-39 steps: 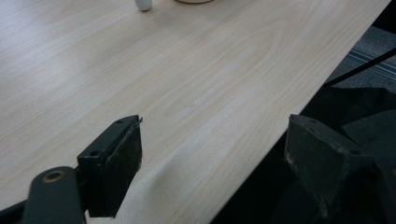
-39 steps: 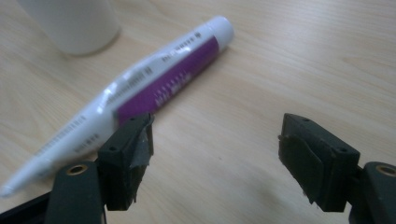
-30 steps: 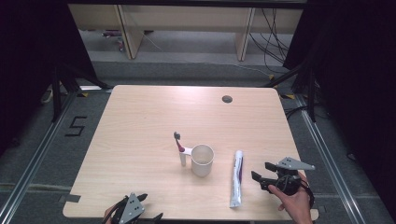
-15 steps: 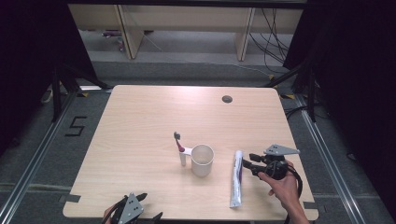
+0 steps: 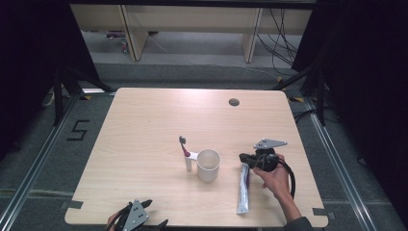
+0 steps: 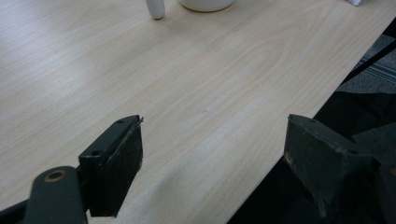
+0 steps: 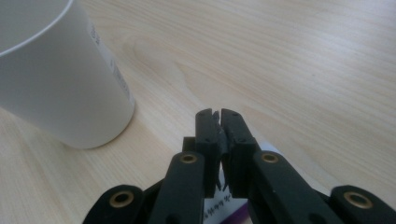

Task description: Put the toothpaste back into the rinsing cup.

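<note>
Worktop [image 5: 144, 144] mostly bare; nothing lifted yet.
A white cup [image 5: 208, 164] stands mid-worktop, a toothbrush [image 5: 184, 153] propped just beside it, and a toothpaste tube [image 5: 243, 188] lies flat to its right. The right gripper [image 5: 244, 158] hovers at the tube's far end, jaws together, apparently on nothing. The left gripper [image 6: 212, 154] waits at the near edge, jaws apart. There is open room on every side.

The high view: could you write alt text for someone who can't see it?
A wooden table holds a white cup, an upright toothbrush and a flat toothpaste tube. A person's right hand-held gripper is over the tube's far end; the left hand-held gripper sits at the near edge.
</note>
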Demonstrator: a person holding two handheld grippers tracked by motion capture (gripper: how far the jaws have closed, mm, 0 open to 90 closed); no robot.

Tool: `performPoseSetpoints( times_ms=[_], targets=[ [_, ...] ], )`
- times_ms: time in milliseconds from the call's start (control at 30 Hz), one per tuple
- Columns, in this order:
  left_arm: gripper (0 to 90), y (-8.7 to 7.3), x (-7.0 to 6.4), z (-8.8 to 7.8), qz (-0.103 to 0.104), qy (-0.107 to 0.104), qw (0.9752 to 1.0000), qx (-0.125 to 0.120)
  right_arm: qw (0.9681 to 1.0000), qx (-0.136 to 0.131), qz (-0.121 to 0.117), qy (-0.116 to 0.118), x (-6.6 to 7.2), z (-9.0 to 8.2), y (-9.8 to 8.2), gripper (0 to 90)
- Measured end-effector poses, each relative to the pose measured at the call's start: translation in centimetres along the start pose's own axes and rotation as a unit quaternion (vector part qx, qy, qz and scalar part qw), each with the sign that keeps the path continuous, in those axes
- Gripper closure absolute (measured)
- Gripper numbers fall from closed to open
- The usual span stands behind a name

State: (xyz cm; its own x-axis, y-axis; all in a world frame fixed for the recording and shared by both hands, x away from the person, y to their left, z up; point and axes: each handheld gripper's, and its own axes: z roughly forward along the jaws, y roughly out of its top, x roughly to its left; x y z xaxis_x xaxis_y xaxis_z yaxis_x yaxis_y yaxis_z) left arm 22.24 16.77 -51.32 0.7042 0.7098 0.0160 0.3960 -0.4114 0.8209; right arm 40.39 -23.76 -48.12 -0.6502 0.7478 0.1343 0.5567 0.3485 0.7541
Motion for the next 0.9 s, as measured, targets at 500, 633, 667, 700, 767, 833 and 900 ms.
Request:
performPoseSetpoints(
  times_ms=[500,633,667,700,767,833,900],
  targets=[
    [19.8,0.0,0.1,0.0,0.009,0.000,0.9999,0.008,0.9985,0.053,-0.010,-0.012,-1.1,1.8,0.4,88.3],
    [19.8,0.0,0.1,-0.1,0.013,0.004,0.9998,0.014,0.9980,0.060,-0.011,-0.015,-1.2,1.4,0.2,88.5],
    [19.9,-0.1,0.0,-0.1,0.009,0.003,0.9999,0.010,0.9978,0.065,-0.005,-0.017,-1.2,1.1,0.1,88.5],
    [19.9,-0.1,0.1,0.0,0.008,0.000,0.9999,0.010,0.9980,0.060,-0.004,-0.020,-1.3,1.0,-0.1,88.5],
    [19.9,-0.1,0.0,0.0,0.009,0.000,0.9999,0.012,0.9980,0.059,-0.012,-0.022,-1.6,0.6,-0.5,88.5],
    [19.9,-0.1,0.0,0.0,0.009,0.000,0.9999,0.013,0.9976,0.066,0.001,-0.021,-1.7,-0.1,-0.8,88.5],
    [19.9,-0.1,0.0,0.0,0.008,0.001,0.9999,0.015,0.9971,0.068,-0.018,-0.027,-2.2,-0.7,-1.2,88.5]
  ],
)
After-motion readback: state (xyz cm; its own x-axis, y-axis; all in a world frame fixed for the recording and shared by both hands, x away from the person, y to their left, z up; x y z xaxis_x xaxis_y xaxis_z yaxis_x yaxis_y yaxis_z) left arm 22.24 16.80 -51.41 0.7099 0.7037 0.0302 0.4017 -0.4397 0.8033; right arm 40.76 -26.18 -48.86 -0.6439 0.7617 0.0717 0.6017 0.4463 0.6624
